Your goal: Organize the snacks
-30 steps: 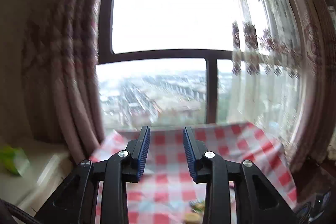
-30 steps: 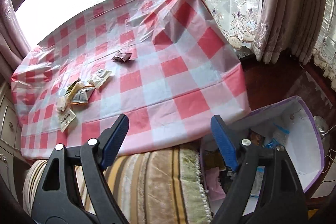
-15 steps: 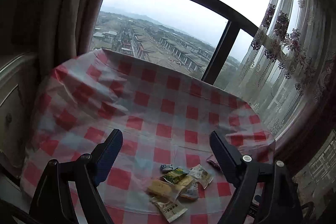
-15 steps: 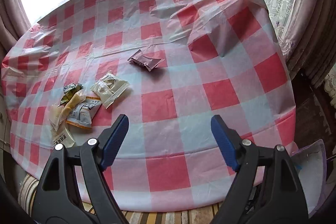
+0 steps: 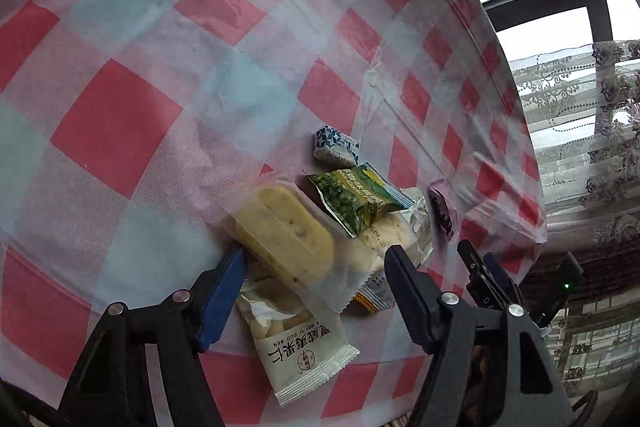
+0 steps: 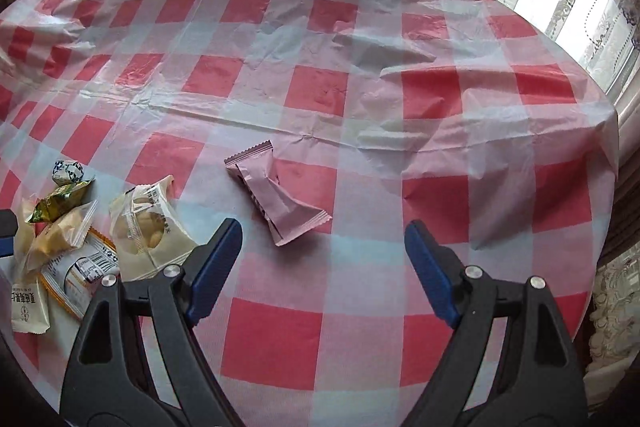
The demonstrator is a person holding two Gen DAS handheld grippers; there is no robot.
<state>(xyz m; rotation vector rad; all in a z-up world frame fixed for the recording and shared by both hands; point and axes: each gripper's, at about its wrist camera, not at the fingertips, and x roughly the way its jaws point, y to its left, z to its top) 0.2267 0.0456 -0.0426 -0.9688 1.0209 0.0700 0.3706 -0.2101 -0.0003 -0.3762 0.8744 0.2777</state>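
While both grippers tilt down over the checked surface (image 6: 360, 339), the left gripper (image 5: 312, 263), jaws just narrowed yet apart, straddles the snack pile (image 5: 320, 227) near the edge; the right gripper (image 6: 324, 239), jaws open, faces the pink packet (image 6: 280, 199) amid bare cloth

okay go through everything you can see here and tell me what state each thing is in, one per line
left gripper: open, jaws just closing a little, astride the clear-wrapped yellow cake
right gripper: open, empty
pink packet: sealed, lying apart on the tablecloth
green pea packet: sealed, atop the pile
blue-white candy: wrapped
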